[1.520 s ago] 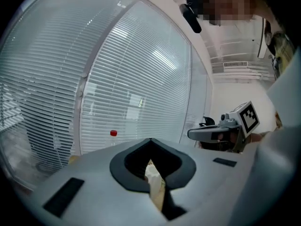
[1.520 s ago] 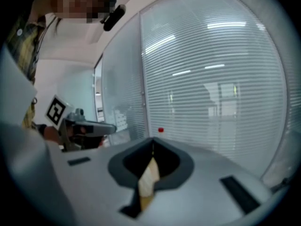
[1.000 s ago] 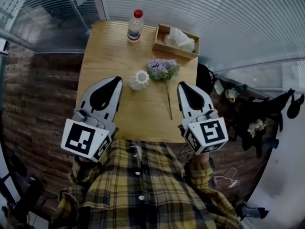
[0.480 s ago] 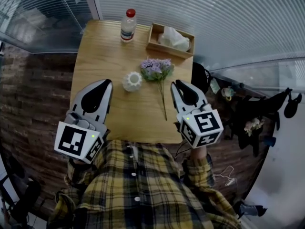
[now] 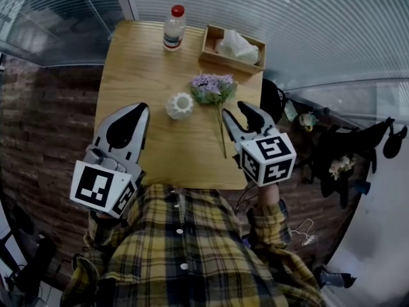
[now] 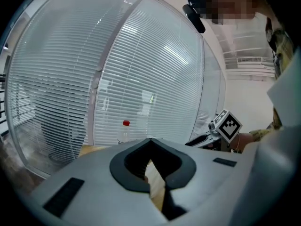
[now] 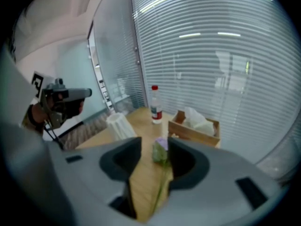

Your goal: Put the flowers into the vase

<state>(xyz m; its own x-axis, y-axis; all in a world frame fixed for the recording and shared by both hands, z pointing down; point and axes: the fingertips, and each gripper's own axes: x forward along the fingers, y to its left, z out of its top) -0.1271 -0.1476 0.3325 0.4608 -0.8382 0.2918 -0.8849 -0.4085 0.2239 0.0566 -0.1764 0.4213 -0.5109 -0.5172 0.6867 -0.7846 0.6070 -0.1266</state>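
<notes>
Task barely begun. The flowers [image 5: 213, 89] lie flat on the table [image 5: 137, 56], blooms just beside the white vase [image 5: 179, 105], stem trailing toward us. The vase stands upright; we see nothing in it.

Right gripper [image 5: 234, 114] is near the stem. Its jaws have just been opening and are now spread, with the stem lined up between them, unpinched. Left gripper [image 5: 137, 110] has jaws pressed together on nothing.

We judge that grasp, lift and insertion are all left.

No words, numbers or brand names can be read anywhere. The bottle [image 5: 173, 27] at the table's [image 5: 140, 75] far edge has a label too small to read. The left gripper [image 5: 141, 107] and right gripper [image 5: 234, 109] each carry a cube showing only black-and-white square patterns.
</notes>
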